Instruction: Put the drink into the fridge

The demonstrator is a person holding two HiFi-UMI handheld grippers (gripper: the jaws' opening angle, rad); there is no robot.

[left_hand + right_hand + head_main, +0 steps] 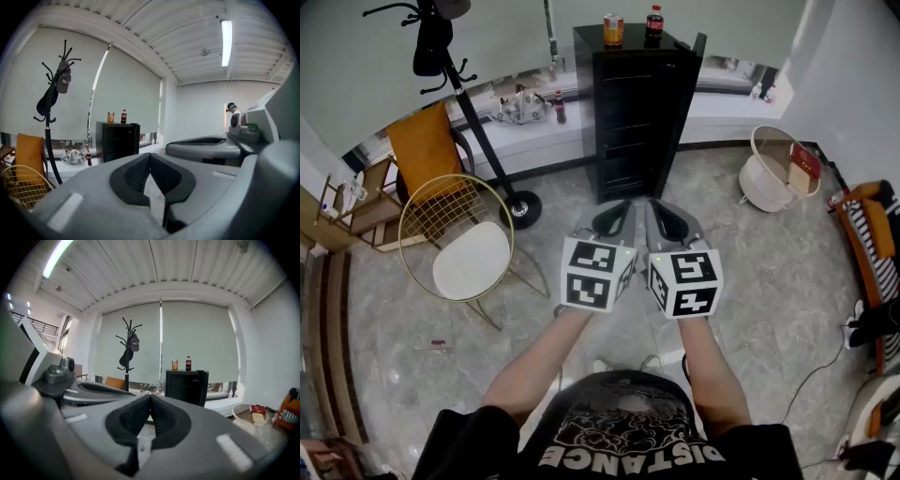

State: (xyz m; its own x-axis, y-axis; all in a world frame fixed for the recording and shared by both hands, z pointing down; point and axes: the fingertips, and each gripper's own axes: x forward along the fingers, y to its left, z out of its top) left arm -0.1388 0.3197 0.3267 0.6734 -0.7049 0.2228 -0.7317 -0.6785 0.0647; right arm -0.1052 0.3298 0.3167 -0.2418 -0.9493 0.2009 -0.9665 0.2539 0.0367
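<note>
While left claw [150,158] and right claw [150,399] are pressed together and empty, well short of fridge [642,112], cola bottle [653,22] and can [613,30] stand on top of it. Likely full: heavyish, stiff, slick; can dents, so pinch bottle mid-body, upright

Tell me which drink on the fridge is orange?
The can, the shorter one; the bottle beside it is dark with a red cap.

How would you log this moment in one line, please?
left gripper: shut, empty | right gripper: shut, empty | can, cola bottle: on fridge | task: not started
</note>
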